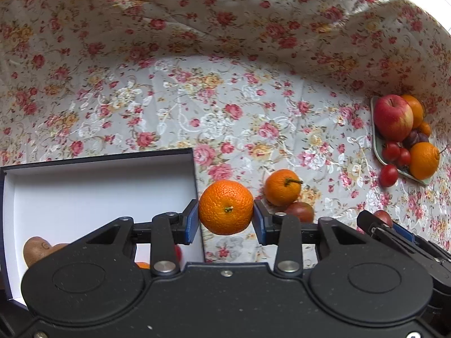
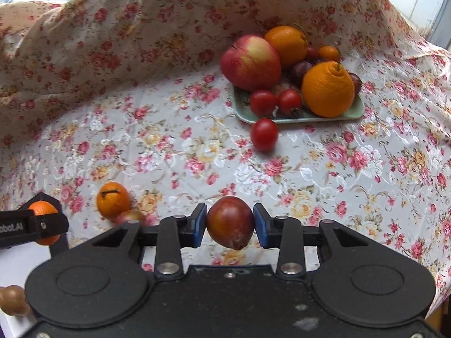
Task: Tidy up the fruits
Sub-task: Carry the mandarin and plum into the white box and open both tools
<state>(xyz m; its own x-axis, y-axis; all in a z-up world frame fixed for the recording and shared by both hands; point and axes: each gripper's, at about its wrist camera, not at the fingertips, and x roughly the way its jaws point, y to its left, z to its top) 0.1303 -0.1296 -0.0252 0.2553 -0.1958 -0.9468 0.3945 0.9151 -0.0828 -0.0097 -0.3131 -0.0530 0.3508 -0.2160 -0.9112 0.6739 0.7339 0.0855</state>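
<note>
My left gripper (image 1: 226, 217) is shut on a pitted mandarin (image 1: 226, 202), held above the cloth just right of the dark-rimmed white box (image 1: 84, 191). My right gripper (image 2: 230, 225) is shut on a dark red plum (image 2: 230, 219), lifted off the flowered cloth. On the cloth lie a stemmed mandarin (image 1: 282, 187) (image 2: 112, 200) and another plum (image 1: 301, 211) (image 2: 129, 217) touching it. The box holds a brown fruit (image 1: 36, 249); an orange and a red fruit there are mostly hidden by the gripper body.
A pale green tray (image 2: 298, 114) at the back right holds an apple (image 2: 251, 62), oranges (image 2: 328, 88), plums and cherry tomatoes. One tomato (image 2: 264, 133) lies on the cloth in front of it. The flowered cloth rises as a backdrop behind.
</note>
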